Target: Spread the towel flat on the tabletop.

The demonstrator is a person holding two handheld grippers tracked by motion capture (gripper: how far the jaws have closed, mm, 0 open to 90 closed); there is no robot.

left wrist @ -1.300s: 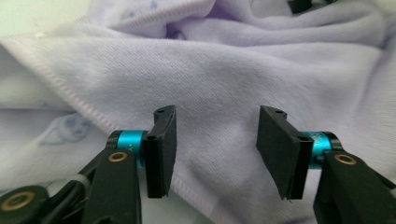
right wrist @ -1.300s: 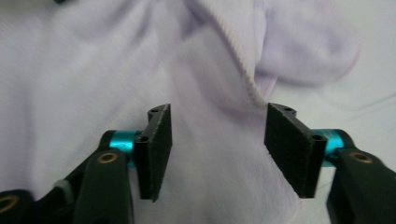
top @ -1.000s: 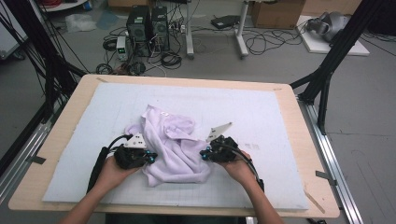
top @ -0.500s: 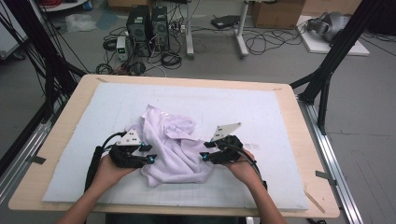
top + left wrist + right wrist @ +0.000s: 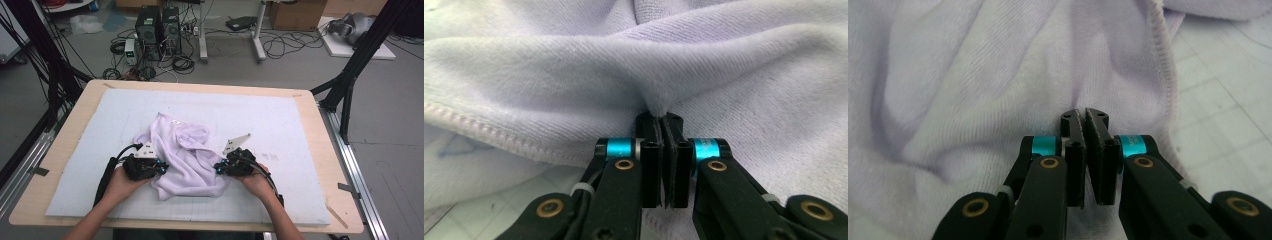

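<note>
The table carried a white mat bearing my crumpled lavender garment. My left hand-held gripper had just clamped a fold; my right hand-held gripper pinched cloth near the hem. No writing was legible.

In the high view the near edge of the pale wooden counter ran off the bottom of the frame, and both forearms were cut there too. The underside of the crumpled lilac fleece cloth lay hidden beneath its own folds. The tips of the black left gripper and the black right gripper were too small in that view to tell how they met the fabric.

In the left gripper view the cloth ran past the top and both sides, and the pinched fold vanished between the jaws. In the right gripper view the foreground links were blurred, and the cloth left the frame at top and left.
</note>
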